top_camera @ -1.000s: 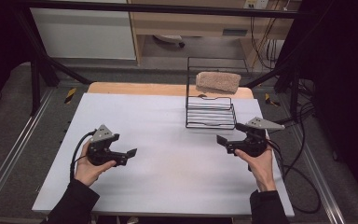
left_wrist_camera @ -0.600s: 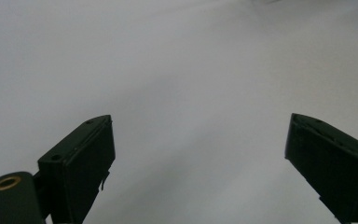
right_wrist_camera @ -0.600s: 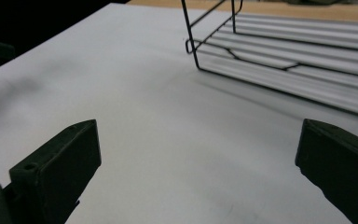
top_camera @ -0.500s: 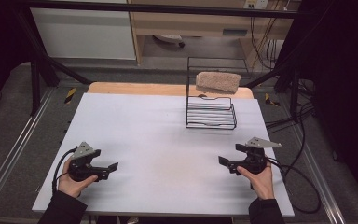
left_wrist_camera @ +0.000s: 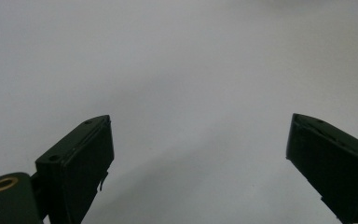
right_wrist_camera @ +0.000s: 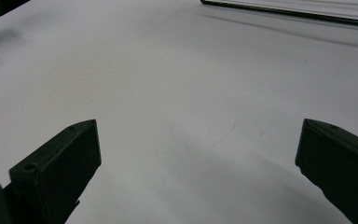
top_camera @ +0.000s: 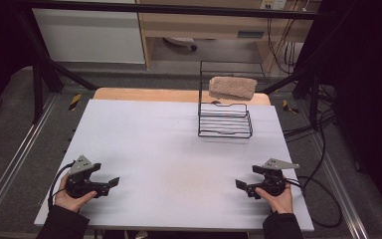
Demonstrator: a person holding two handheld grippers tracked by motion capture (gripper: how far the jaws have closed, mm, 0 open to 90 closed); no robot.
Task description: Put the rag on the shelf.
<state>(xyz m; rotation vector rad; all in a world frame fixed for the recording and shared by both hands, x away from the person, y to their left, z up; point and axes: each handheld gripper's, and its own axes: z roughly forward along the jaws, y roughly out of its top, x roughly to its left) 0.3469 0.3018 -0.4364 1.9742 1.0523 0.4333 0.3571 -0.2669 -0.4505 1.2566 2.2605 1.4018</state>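
A black wire rack [top_camera: 225,121] stands at the table's far right, and a tan rough block [top_camera: 233,87] rests across its top. My left gripper [top_camera: 108,183] sits low at the near left corner of the white table [top_camera: 169,149], held by a hand, jaws pointing right. In the left gripper view the left gripper [left_wrist_camera: 198,158] is open over bare white surface. My right gripper [top_camera: 240,185] is at the near right, jaws pointing left. In the right gripper view the right gripper [right_wrist_camera: 198,158] is open with nothing between its jaws. Both are far from the rack.
A bottom bar of the rack [right_wrist_camera: 289,13] crosses the top of the right gripper view. A wooden strip [top_camera: 144,94] borders the table's far edge. Cables [top_camera: 323,199] trail off the right side. Black frame posts [top_camera: 40,74] stand around the table.
Both hands have drawn their grippers back toward the near edge and outward to the corners. The jaws stay open and the rack and block have not moved.
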